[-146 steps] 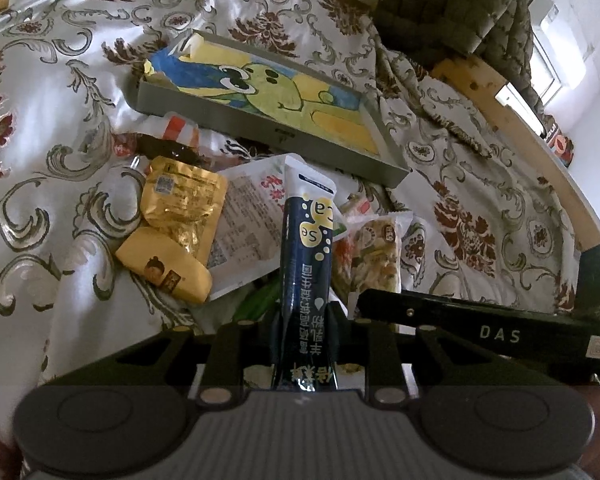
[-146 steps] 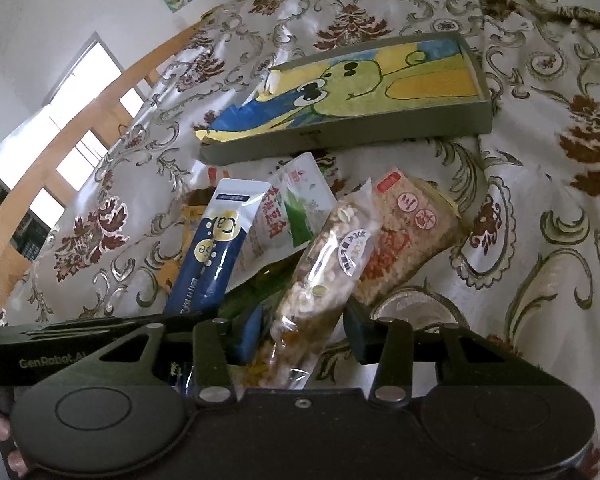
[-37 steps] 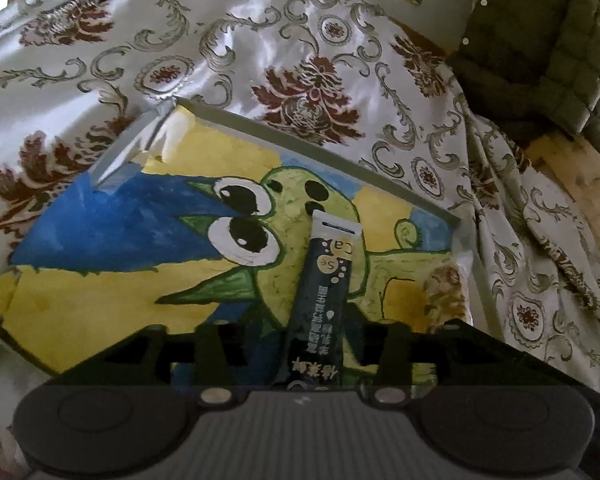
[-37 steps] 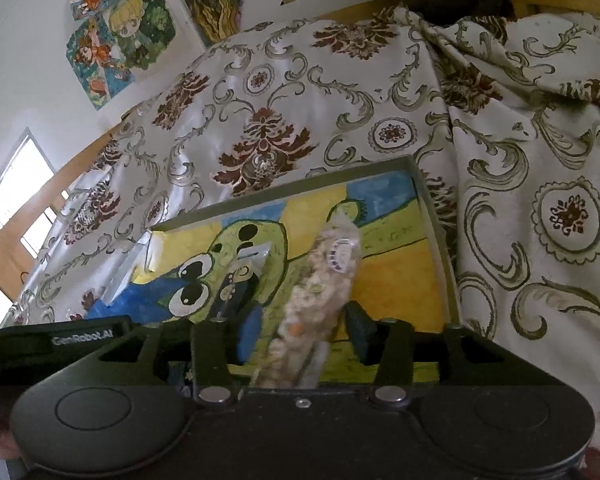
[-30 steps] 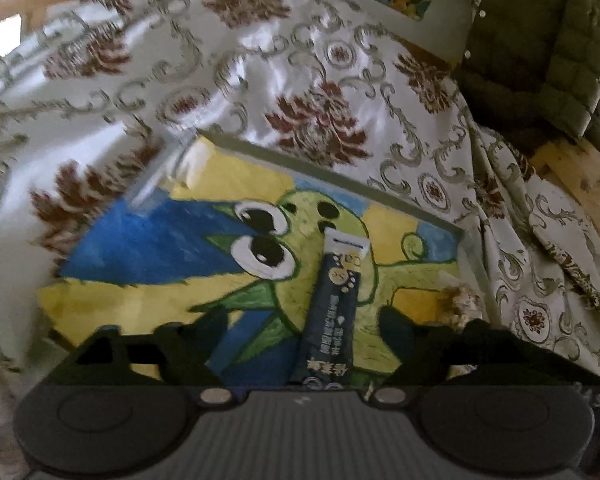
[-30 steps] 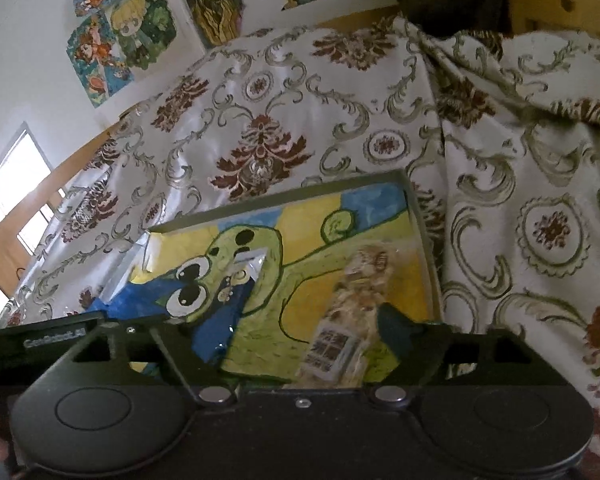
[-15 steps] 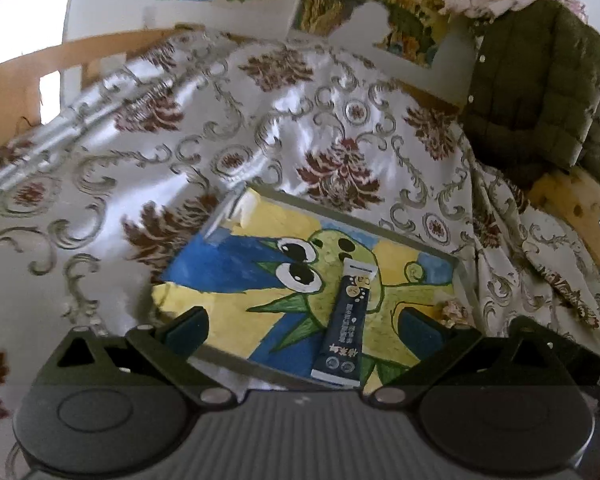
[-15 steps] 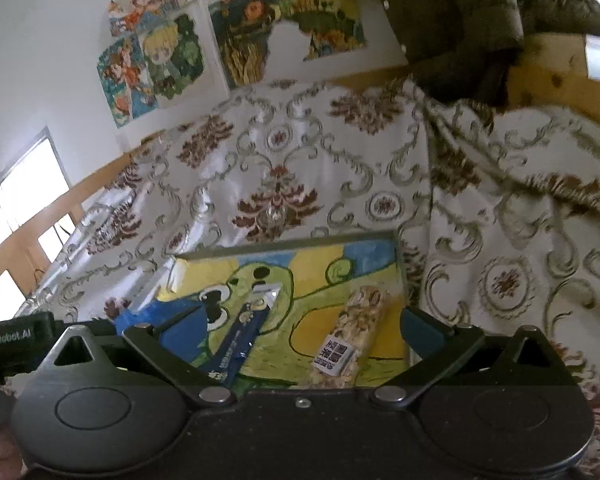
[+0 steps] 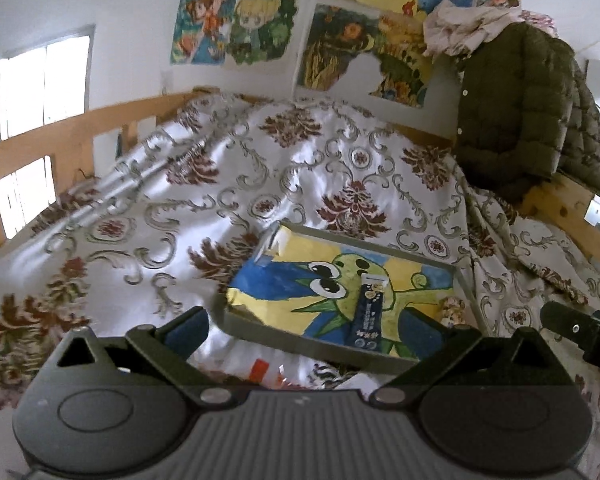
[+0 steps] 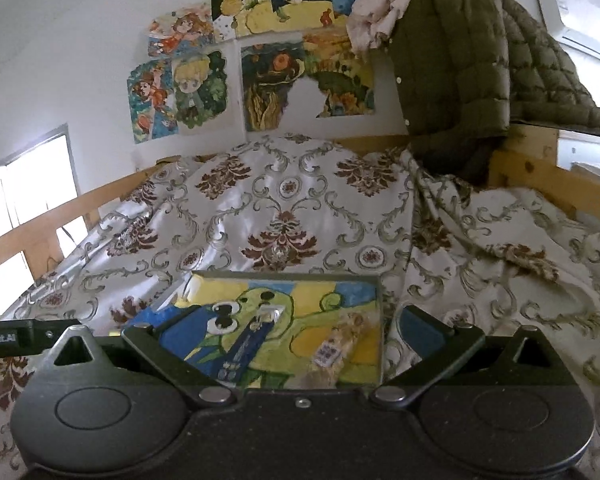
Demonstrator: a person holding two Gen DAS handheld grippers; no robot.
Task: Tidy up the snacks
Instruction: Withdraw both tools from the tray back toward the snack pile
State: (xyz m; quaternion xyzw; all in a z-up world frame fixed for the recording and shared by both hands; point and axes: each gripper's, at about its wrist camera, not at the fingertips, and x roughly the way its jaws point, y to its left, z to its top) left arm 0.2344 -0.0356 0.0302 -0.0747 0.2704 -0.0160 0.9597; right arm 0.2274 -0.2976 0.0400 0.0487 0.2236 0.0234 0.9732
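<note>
A shallow grey tray (image 9: 466, 286) (image 10: 380, 312) with a green cartoon creature painted inside lies on the patterned bedspread. In it lie a dark blue snack stick (image 9: 369, 317) (image 10: 247, 345) and, to its right, a clear bag of grain snack (image 9: 449, 309) (image 10: 338, 346). My left gripper (image 9: 304, 330) is open and empty, pulled back above the tray's near edge. My right gripper (image 10: 292, 330) is open and empty, back from the tray. A few more snack wrappers (image 9: 260, 370) show just below the tray in the left wrist view.
The bed has a wooden rail (image 9: 72, 132) on the left and a wooden frame (image 10: 540, 184) on the right. A dark green puffer jacket (image 10: 468, 56) hangs at the back right. Drawings (image 10: 260, 60) cover the far wall. The right gripper's body (image 9: 580, 330) shows at right.
Both grippers have let go of their snacks, opened wide, and drawn back and up from the tray. The blue stick and the grain bag now lie in the tray.
</note>
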